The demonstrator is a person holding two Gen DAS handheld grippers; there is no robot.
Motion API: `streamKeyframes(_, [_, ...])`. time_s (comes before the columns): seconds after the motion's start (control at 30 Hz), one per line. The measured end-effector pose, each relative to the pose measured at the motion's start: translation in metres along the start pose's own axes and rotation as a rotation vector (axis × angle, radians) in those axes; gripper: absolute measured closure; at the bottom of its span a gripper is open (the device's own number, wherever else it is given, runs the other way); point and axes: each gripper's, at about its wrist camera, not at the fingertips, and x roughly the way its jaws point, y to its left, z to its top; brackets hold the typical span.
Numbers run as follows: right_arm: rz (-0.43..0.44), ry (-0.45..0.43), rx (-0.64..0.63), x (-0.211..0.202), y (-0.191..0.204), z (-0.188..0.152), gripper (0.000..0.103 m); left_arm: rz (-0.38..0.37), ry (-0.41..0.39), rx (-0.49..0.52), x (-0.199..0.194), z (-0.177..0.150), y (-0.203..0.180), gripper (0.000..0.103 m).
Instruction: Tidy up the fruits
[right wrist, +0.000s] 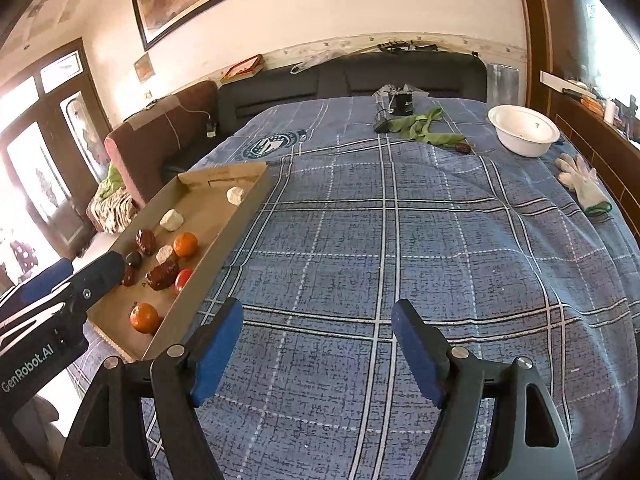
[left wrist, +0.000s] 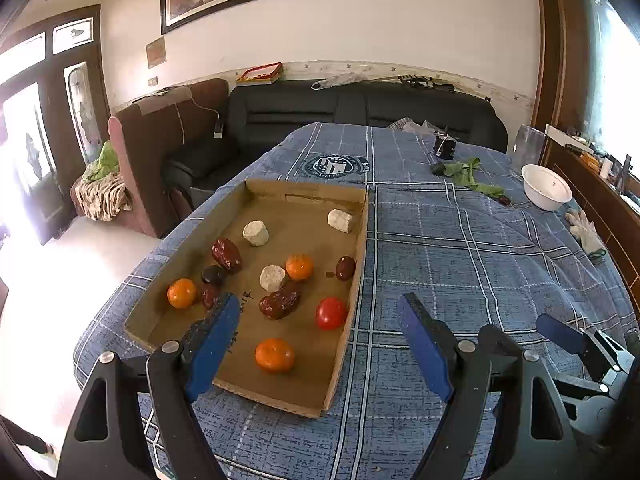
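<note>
Both grippers hang over the blue plaid cloth that covers the table, and neither has hold of anything. The left gripper has its blue-padded jaws spread wide, the left finger over the near end of the cardboard tray, the right finger out over bare cloth, nothing between them. The right gripper is just as wide open, both pads above the cloth, to the right of the tray's near corner. In the tray the fruit lies scattered: a tangerine nearest the front, a red tomato just beyond it by the right wall, a wrinkled red date beside that. Further in, a second tangerine sits against a pale chunk, a third tangerine lies at the left side, and another long date lies up the middle with a dark round fruit next to it. A small date rests by the right wall, and two more pale chunks sit near the far end, one centre, one in the right corner. Well apart, at the far right of the table, a white bowl stands open, with a white glove near it and a green strap further along.
</note>
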Motion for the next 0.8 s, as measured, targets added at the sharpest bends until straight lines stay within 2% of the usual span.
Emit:
streamKeyframes(0.6, [-0.015,0.026,-0.069,0.008,0.020,-0.007,0.017,0.005,0.026,-0.056,0.012,-0.006,0.021,0.022])
streamKeyframes(0.8, [-0.018,0.029,-0.102,0.010,0.028,-0.009,0.017,0.049,-0.015,-0.095,0.008,0.000,0.045,0.022])
